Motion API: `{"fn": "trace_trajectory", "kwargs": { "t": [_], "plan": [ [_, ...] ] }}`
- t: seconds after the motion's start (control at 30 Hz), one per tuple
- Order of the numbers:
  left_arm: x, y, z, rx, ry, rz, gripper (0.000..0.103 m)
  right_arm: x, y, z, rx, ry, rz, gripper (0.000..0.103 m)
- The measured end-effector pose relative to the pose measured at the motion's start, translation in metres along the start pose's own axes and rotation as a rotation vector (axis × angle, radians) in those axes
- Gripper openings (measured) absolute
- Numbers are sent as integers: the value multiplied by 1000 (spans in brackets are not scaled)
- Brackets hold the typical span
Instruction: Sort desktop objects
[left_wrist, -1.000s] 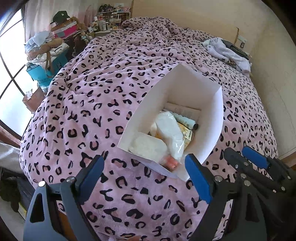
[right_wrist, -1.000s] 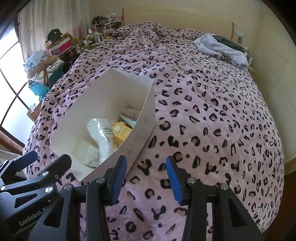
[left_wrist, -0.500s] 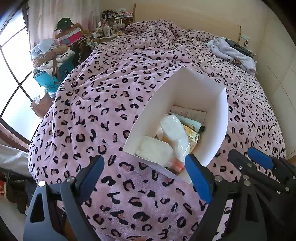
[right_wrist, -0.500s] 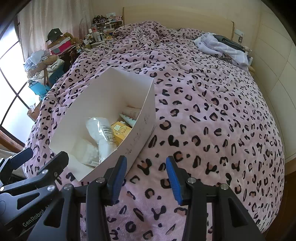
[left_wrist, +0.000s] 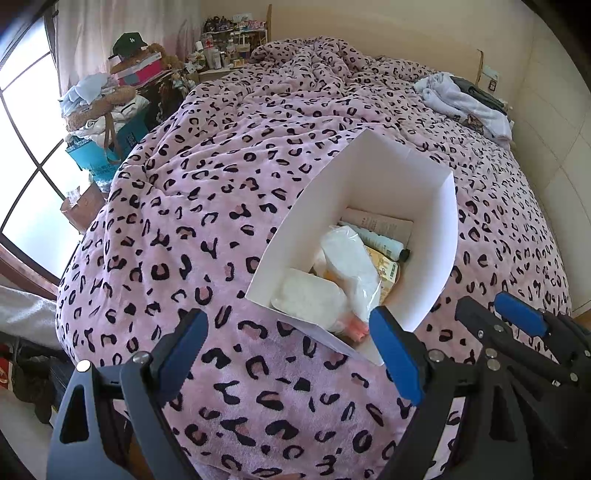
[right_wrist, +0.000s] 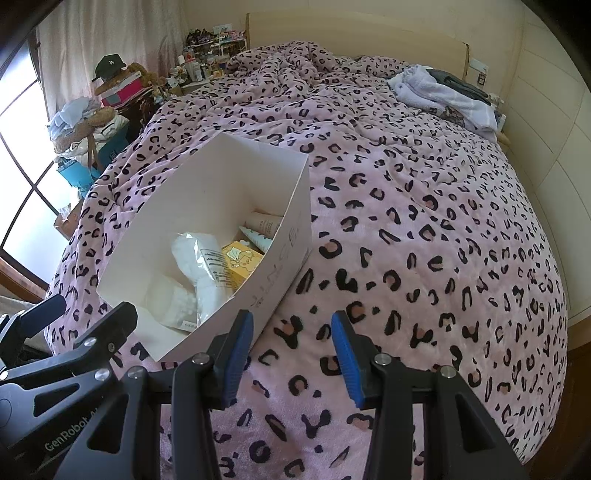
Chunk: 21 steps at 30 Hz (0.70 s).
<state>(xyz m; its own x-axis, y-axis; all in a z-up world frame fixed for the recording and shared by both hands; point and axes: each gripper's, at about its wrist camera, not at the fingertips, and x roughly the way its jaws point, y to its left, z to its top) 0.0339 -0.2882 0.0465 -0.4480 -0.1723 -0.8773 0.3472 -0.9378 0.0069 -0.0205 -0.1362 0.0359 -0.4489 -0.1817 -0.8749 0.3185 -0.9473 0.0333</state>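
The left gripper hangs above the pink leopard-print bedspread with its blue-padded fingers spread wide and nothing between them. The white paper box sits just ahead of it and toward its right finger, whose tip overlaps the box's near corner in the left wrist view; whether they touch cannot be told. Inside the box lie a clear plastic bag of white contents, a flat white packet, a yellow carton, a pale tube with a dark cap and a printed paper.

The right gripper stands partly open, its jaws closer together than the left's, holding nothing, over bare bedspread. The box's long right wall runs away just beyond its left finger, whose tip lies close to the box's near edge.

Ahead of and to the right of the right fingers the bedspread lies open all the way to a heap of folded clothes near the headboard. Left of the left fingers the bed's edge drops toward cluttered bags and boxes beside the window.
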Motion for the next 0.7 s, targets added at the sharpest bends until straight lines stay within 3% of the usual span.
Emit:
{"fn": "trace_trajectory", "kwargs": {
  "t": [0.7],
  "plan": [
    [3,-2,-2,-2,8,-5,90,3,-1,-3,-1,5,-5,45]
  ]
}}
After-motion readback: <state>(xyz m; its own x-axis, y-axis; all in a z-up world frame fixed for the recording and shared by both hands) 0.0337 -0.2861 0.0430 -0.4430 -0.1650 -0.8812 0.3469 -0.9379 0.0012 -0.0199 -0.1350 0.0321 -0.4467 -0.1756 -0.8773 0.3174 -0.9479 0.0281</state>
